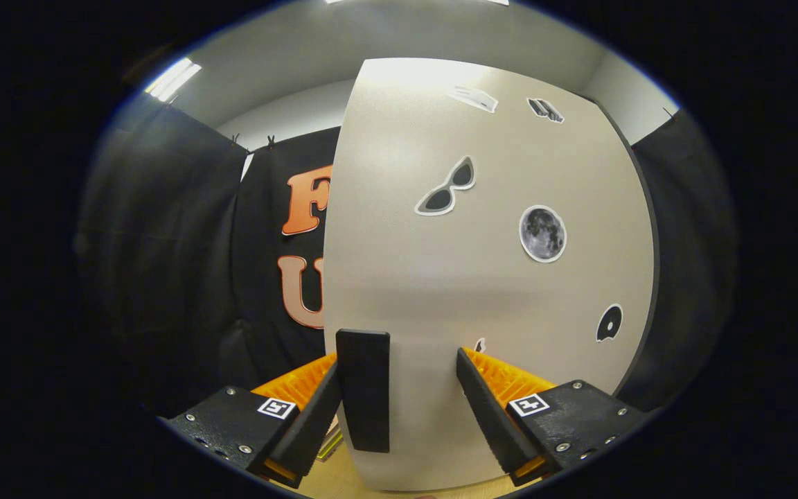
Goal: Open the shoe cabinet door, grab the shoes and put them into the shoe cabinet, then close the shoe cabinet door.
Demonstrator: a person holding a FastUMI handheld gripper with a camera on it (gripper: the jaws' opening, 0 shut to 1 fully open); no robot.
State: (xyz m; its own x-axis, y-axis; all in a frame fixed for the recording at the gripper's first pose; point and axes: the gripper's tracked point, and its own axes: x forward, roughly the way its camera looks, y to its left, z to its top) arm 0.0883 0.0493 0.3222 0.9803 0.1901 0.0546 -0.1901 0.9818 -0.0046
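Observation:
The shoe cabinet door [482,277] is a pale beige panel with several stickers, standing close in front of me. A black upright handle [363,391] sits at its left edge. My gripper [399,360] is open and straddles that handle. The left finger [316,416] lies just left of the handle, past the door's edge. The right finger [482,409] is over the door's face, well apart from the handle. I cannot tell whether the door is ajar.
The booth's black cloth wall [184,263] hangs left of the door and also to its right. A strip of wooden floor [330,482] runs under the door. Something small and yellowish [330,443] lies low by the left finger.

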